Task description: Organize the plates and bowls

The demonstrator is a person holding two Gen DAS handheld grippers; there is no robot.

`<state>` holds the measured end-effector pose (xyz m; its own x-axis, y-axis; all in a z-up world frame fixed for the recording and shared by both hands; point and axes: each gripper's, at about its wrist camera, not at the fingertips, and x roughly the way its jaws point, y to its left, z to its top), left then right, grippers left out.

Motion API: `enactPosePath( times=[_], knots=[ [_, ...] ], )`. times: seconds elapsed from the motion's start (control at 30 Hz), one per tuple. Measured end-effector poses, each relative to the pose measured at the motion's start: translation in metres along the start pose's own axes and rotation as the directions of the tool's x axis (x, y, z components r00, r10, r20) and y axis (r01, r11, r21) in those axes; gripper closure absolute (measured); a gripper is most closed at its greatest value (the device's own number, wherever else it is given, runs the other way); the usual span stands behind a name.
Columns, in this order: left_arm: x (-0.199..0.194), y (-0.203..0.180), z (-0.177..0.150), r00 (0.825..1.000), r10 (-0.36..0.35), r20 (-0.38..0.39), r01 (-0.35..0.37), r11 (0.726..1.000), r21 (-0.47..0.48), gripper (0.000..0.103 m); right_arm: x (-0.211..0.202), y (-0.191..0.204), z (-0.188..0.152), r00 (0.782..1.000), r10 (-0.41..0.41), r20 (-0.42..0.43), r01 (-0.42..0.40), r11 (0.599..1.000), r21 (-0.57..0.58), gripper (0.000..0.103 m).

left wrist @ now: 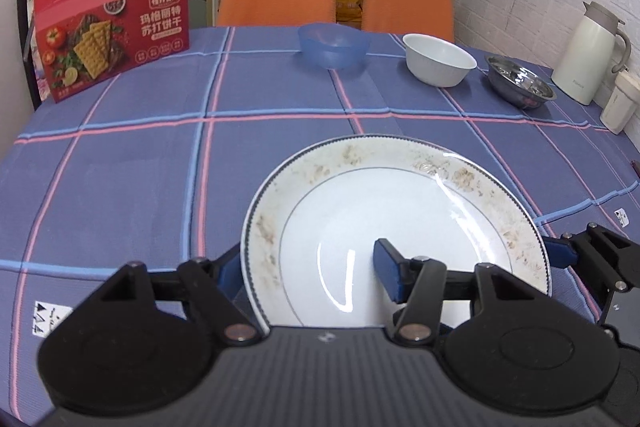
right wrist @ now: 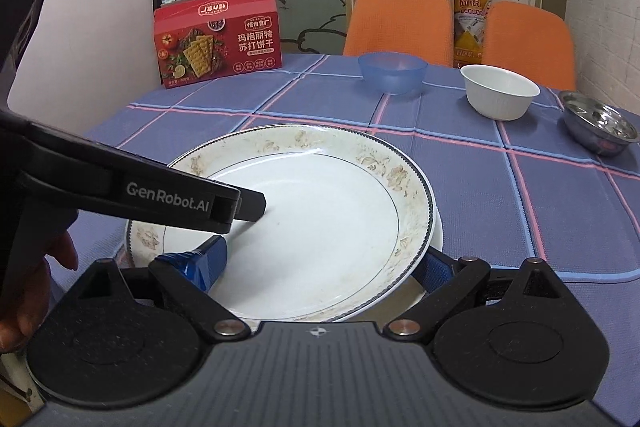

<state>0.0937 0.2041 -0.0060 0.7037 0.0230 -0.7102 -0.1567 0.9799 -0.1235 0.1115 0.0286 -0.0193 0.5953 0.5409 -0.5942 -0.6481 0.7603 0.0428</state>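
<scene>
While both tongs worked at one plate, the scene stood thus:

Plate: a floral-rimmed plate [left wrist: 400,223] lay near the 6 o'clock edge of the checked tabletop [left wrist: 120,167]; in the right wrist view a second rim showed beneath it, so it sat on a lower plate [right wrist: 434,247].

Left tongs [left wrist: 312,269]: closed on the plate's rim, one blue pad inside the dish, the other under the outer edge.

Right tongs [right wrist: 320,269]: likewise clamped across the plate's rim.

Bowls: blue bowl [left wrist: 333,45] at 12 o'clock, white bowl [left wrist: 438,59] and steel bowl [left wrist: 520,81] towards 2 o'clock, apart from each other.

Cracker box [left wrist: 112,27]: upright at 10 o'clock.

Jug [left wrist: 588,53]: at 3 o'clock by the wall.
</scene>
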Motion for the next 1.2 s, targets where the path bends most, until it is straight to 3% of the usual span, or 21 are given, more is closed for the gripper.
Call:
enactPosePath(
  times=[0.27,0.4,0.57,0.77,0.93,1.2],
  knots=[
    [-0.011,-0.009,0.0,0.995,0.026,0.101,-0.036,0.995,0.092,0.034,-0.002,0.012,0.003,0.993,-0.118,-0.001,0.118,0.986,-0.12,0.018],
    [-0.014,-0.007,0.004,0.994,0.011,0.111,-0.019,0.997,0.072,0.033,-0.003,0.005,0.002,0.995,-0.098,-0.014,0.096,0.99,-0.106,0.019],
    [-0.02,-0.007,0.005,0.992,0.005,0.127,-0.013,0.998,0.06,0.032,-0.018,-0.015,0.001,0.991,-0.128,0.021,0.129,0.991,-0.025,0.019],
    [-0.021,-0.021,0.009,0.991,-0.023,0.132,0.013,0.997,0.078,0.031,-0.024,-0.032,-0.001,0.995,-0.099,0.025,0.098,0.994,0.043,0.019],
    [-0.017,-0.034,0.01,0.992,-0.058,0.108,0.048,0.995,0.093,0.031,-0.029,-0.065,-0.013,0.997,-0.075,0.012,0.072,0.982,0.174,0.019],
    [-0.004,-0.067,0.023,0.994,-0.075,0.075,0.066,0.991,0.116,0.03,-0.044,-0.133,-0.031,0.969,-0.248,-0.011,0.235,0.901,0.364,0.019]
  ],
)
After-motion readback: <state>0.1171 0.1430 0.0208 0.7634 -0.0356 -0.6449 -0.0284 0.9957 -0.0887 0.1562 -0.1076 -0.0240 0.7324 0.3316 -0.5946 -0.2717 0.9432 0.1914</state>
